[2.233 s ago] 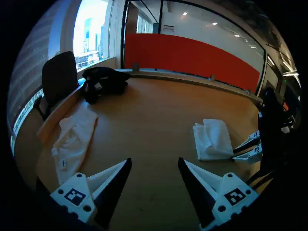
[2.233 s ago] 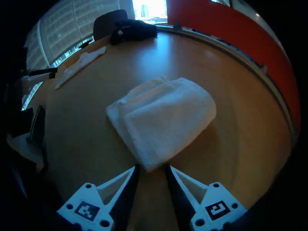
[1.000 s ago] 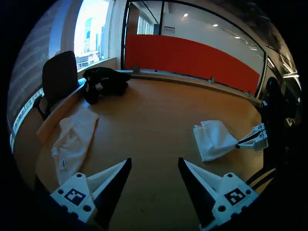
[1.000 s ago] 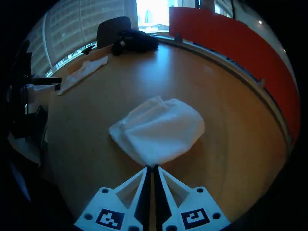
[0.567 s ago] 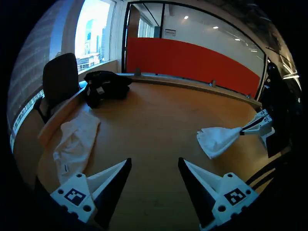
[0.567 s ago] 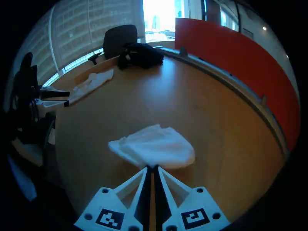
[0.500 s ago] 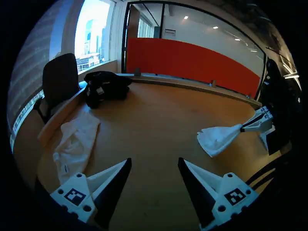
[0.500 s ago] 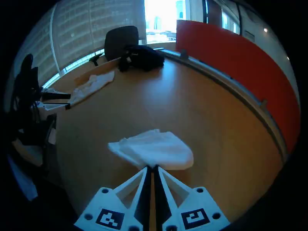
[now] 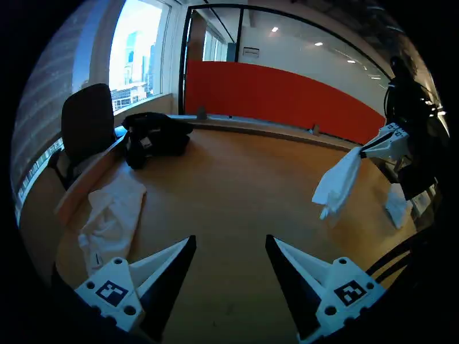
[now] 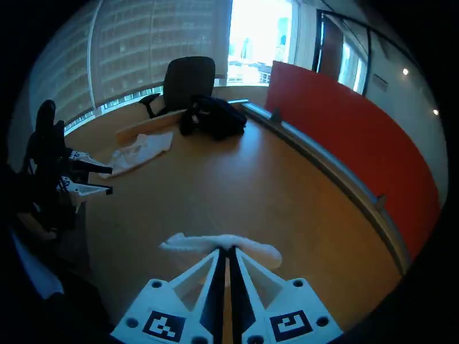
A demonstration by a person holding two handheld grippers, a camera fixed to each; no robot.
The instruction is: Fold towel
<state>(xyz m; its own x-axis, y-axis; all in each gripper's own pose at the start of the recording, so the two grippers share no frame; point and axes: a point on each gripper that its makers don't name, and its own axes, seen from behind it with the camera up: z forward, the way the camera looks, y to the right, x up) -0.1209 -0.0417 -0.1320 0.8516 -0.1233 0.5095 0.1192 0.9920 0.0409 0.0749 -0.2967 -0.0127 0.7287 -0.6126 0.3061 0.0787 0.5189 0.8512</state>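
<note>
The right gripper point(image 10: 228, 251) is clenched on the white towel point(image 9: 337, 182), which hangs from it over the table point(image 9: 229, 183), at right in the left gripper view. The left gripper point(image 9: 229, 239), bottom centre, stands spread, holding nothing. Its fingers point(image 9: 166, 269) carry square black-and-white markers point(image 9: 112, 292). The wall sign point(image 9: 251, 52) at top centre is too small to read. A second cloth point(image 9: 112, 215) lies along the table's left edge.

This is an office meeting room high up in a city building. A broad, curved wooden counter point(image 9: 229, 172) takes up most of it, with a black swivel office chair point(image 9: 86, 123) at its far edge and tall windows point(image 9: 135, 57) that look onto towers. A glass partition point(image 9: 298, 46) with a red band point(image 9: 275, 92) closes the far side, and recessed ceiling lights point(image 9: 274, 29) show beyond it.
</note>
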